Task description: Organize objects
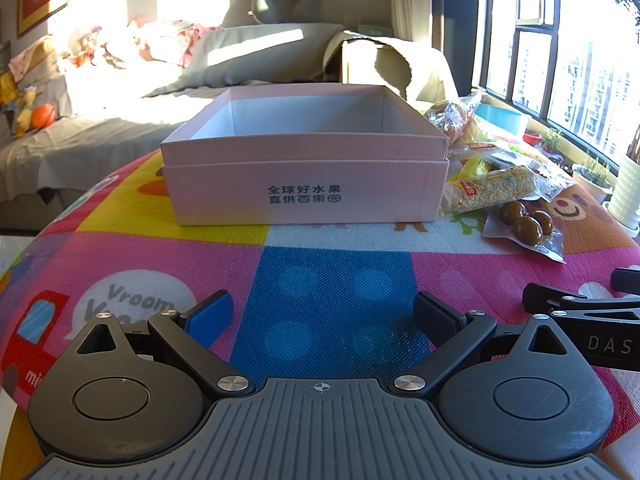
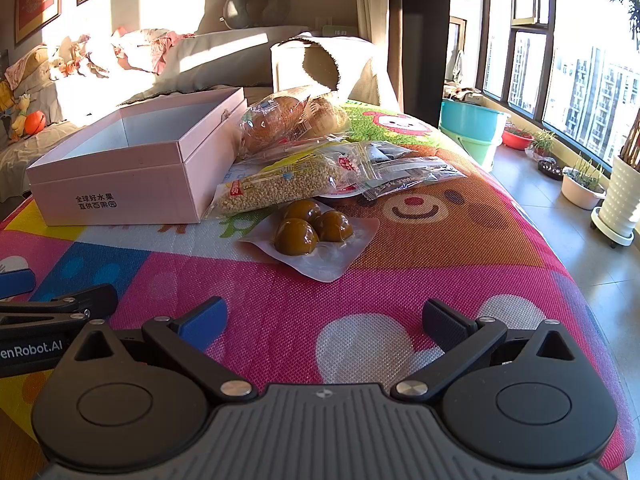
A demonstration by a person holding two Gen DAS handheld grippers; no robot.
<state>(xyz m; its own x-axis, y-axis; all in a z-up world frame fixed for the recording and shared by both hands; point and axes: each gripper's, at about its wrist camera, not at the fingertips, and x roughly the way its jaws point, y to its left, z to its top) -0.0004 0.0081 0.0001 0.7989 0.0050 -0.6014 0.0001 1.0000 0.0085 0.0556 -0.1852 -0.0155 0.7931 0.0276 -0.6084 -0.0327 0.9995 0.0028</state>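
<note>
Facing the table from the near edge, both tools hang over the patterned mat (image 2: 360,280) with nothing between their fingers. Left gripper (image 1: 324,316): jaws spread wide, empty, aimed at the pink box (image 1: 306,184), which lies at 12 o'clock, open-topped and apparently empty. Right gripper (image 2: 326,320): jaws likewise spread wide, empty.

Items to be organized sit in a loose heap to the right of the box. Nearest to the right gripper is the vacuum pouch of brown eggs (image 2: 310,232), at about 12 o'clock, slightly toward 11, lying flat and apart from the fingers. Its long axis runs from roughly 10 to 4 o'clock in the right wrist view, so it lies oblique to the finger line. Behind it, touching the box wall, lies the grain packet (image 2: 280,188), long axis near 8 to 2 o'clock; further back are the bagged buns (image 2: 288,120) and dark sachets (image 2: 404,168).

From the left gripper the same pouch (image 1: 526,226) lies at about 2 o'clock, beyond the box corner.

Judgement: the right hand is nearer and better aligned to the heap; the left is better placed for the box. Flat pouch edges may prove hard to pinch
</note>
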